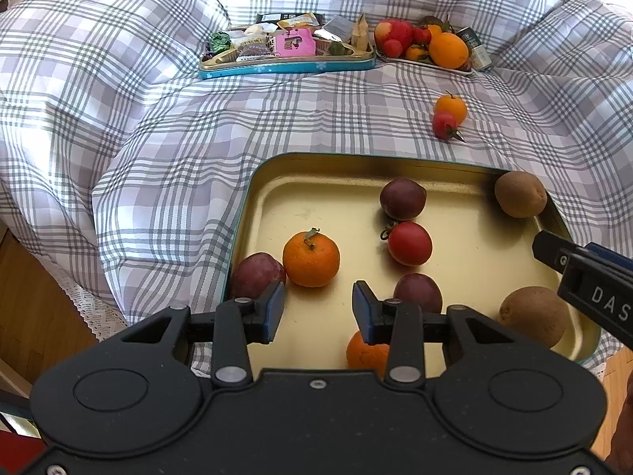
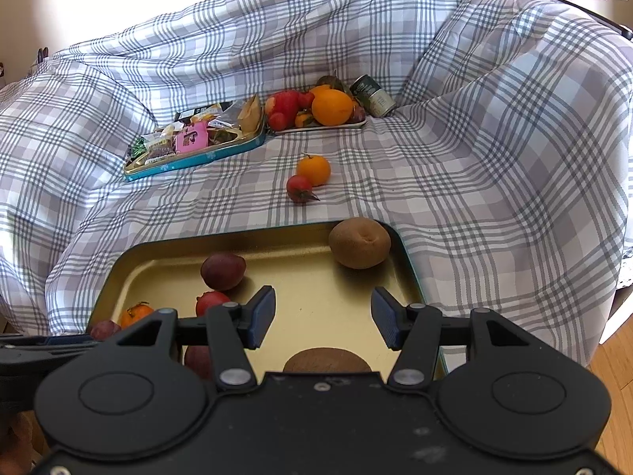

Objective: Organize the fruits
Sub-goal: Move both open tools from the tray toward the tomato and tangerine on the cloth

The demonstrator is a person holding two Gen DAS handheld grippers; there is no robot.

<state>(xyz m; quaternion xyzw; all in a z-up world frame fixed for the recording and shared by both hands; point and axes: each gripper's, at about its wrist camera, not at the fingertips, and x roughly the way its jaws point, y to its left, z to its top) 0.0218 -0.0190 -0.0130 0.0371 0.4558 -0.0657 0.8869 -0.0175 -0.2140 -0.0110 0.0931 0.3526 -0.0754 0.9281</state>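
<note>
One label: "DAS" on tongs (image 1: 548, 251)

This is a home, most likely a living room or bedroom. Ahead of the jaws a checked grey-and-white sheet (image 2: 455, 182) is thrown loosely over soft, cushioned furniture, bulging like padded arms and a backrest. A lace trim (image 1: 91, 308) hangs below the sheet's edge to the left of the jaws, above a wooden floor (image 1: 35, 301). Just under the jaws lies a gold tin (image 1: 300, 182) of fruit; well beyond them sit a snack tin (image 2: 190, 162), a fruit plate (image 2: 324, 126) and a can (image 2: 374, 97).
</note>
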